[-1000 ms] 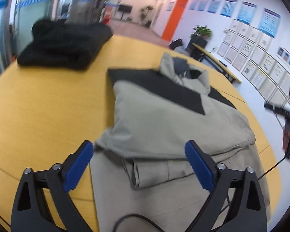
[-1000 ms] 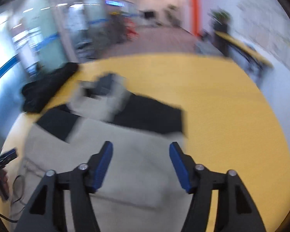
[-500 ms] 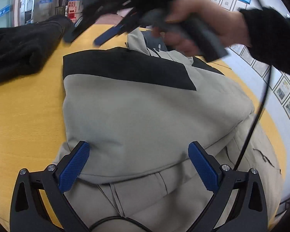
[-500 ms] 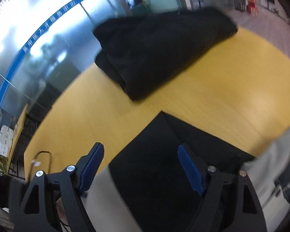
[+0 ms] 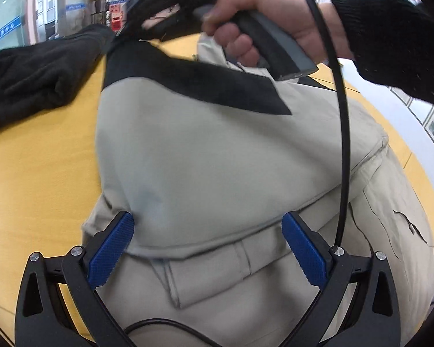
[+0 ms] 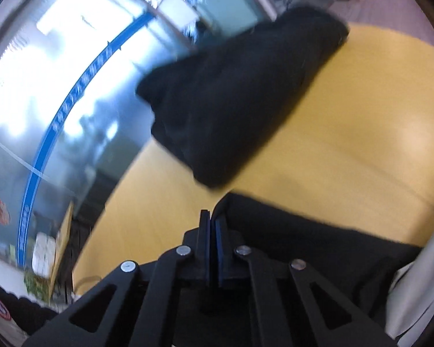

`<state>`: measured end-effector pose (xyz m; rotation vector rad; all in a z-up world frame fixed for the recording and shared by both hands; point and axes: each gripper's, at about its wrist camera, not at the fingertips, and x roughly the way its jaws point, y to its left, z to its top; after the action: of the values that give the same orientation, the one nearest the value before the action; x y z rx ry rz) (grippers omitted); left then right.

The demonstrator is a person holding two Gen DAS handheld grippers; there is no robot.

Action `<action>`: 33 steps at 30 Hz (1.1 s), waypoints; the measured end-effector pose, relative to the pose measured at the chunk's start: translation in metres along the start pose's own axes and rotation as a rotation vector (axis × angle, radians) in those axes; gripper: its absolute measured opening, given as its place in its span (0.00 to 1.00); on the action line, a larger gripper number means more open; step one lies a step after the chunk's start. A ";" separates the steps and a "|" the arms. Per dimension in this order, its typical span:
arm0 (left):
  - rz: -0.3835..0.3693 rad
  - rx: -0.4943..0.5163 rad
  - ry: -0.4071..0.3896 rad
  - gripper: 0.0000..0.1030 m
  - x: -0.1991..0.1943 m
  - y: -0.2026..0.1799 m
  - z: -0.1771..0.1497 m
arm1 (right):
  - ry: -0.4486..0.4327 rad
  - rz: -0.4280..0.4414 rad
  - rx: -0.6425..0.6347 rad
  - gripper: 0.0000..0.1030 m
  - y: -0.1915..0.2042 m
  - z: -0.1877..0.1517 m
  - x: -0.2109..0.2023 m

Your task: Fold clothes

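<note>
A beige jacket (image 5: 217,159) with a black shoulder panel (image 5: 193,81) lies partly folded on the yellow table (image 5: 37,179). My left gripper (image 5: 207,248) is open, its blue pads either side of the jacket's near folded edge. My right gripper (image 6: 212,231) is shut on the far corner of the black panel (image 6: 303,243). In the left wrist view it (image 5: 121,40) pinches that corner at the top, held by a hand in a black sleeve.
A folded black garment (image 5: 34,78) lies on the table at the far left, close beyond the pinched corner (image 6: 240,101). A black cable (image 5: 344,133) hangs from the right gripper across the jacket. Glass walls stand behind the table.
My right gripper swung over to the jacket's far corner and closed on the black panel. My left gripper moved closer to the jacket's near edge and stayed open.
</note>
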<state>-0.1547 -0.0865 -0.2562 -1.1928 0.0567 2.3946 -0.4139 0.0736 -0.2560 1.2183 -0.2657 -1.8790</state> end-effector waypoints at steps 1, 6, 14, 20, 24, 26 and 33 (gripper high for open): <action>-0.006 -0.011 0.001 1.00 -0.001 0.001 -0.002 | -0.042 -0.023 0.005 0.02 -0.003 0.001 -0.006; -0.010 -0.048 0.005 1.00 -0.009 0.007 -0.007 | -0.087 -0.121 0.073 0.00 -0.030 0.002 -0.017; -0.023 -0.113 0.006 1.00 -0.036 0.022 -0.026 | 0.090 -0.153 -0.322 0.59 0.105 -0.051 -0.017; -0.033 -0.139 -0.071 1.00 -0.084 0.034 -0.053 | 0.259 -0.295 -0.918 0.64 0.200 -0.156 0.014; -0.011 -0.195 -0.110 1.00 -0.115 0.046 -0.067 | 0.356 -0.405 -1.186 0.64 0.218 -0.221 0.057; -0.001 -0.234 -0.134 1.00 -0.133 0.056 -0.074 | 0.382 -0.457 -1.249 0.53 0.218 -0.235 0.079; 0.032 -0.305 -0.182 1.00 -0.153 0.073 -0.082 | 0.299 -0.637 -1.178 0.10 0.202 -0.206 0.093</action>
<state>-0.0453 -0.2296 -0.2022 -1.0998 -0.3618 2.5955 -0.1490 -0.0663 -0.3024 0.7106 1.3465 -1.7759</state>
